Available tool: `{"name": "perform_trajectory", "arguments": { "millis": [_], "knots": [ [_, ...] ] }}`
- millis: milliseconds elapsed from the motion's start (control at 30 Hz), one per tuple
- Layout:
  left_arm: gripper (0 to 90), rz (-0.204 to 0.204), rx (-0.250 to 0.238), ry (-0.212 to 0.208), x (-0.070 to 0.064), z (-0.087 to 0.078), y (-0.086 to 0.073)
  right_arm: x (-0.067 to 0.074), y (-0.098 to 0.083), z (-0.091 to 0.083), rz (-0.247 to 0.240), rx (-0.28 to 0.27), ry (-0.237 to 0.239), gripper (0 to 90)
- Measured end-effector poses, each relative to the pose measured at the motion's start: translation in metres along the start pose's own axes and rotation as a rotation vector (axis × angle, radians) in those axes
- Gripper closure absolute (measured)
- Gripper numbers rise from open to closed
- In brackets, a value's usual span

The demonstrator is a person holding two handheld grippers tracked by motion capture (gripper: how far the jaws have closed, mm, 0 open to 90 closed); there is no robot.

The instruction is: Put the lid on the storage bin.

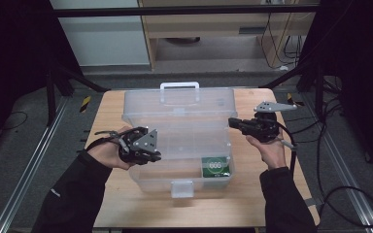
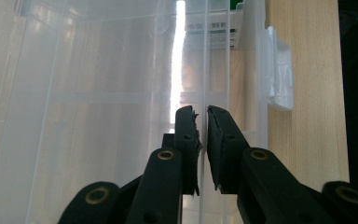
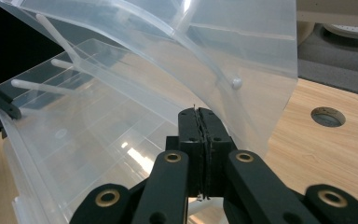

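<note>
A clear plastic storage box (image 1: 165,177) stands on the wooden table with its lid (image 1: 179,104) swung up and back. My left gripper (image 1: 154,156) reaches over the box's left wall. In the left gripper view its jaws (image 2: 203,116) stand a narrow gap apart with the thin clear wall (image 2: 205,70) running between them, and the pads do not press on it. My right gripper (image 1: 233,121) is at the box's right edge below the lid. There its jaws (image 3: 200,112) are shut tight, and I cannot tell whether thin plastic is pinched between them.
A green and white pack (image 1: 215,166) lies in the box's front right corner; its label (image 2: 214,32) also shows through the plastic. The white latch (image 1: 182,188) hangs at the front wall. The lid carries a handle (image 1: 179,87). A round hole (image 3: 327,116) sits in the tabletop.
</note>
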State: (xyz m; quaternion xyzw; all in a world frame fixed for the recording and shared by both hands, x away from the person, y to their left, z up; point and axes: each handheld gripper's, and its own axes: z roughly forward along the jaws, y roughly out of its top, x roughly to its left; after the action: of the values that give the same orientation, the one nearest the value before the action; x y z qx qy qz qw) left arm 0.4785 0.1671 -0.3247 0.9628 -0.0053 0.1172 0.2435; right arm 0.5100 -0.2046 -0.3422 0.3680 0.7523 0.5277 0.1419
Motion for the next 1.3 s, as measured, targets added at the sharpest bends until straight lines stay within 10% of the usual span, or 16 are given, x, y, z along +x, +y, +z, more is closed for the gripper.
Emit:
{"name": "perform_trajectory", "arguments": {
  "millis": [633, 1300],
  "knots": [
    [48.9, -0.176, -0.19, 0.027, -0.005, 0.003, -0.006, 0.001, -0.011, -0.003, 0.006, 0.003, 0.017, 88.2],
    [44.9, -0.402, -0.439, 0.16, -0.021, 0.005, -0.017, 0.002, -0.019, -0.006, 0.002, 0.003, 0.035, 89.3]
  ]
}}
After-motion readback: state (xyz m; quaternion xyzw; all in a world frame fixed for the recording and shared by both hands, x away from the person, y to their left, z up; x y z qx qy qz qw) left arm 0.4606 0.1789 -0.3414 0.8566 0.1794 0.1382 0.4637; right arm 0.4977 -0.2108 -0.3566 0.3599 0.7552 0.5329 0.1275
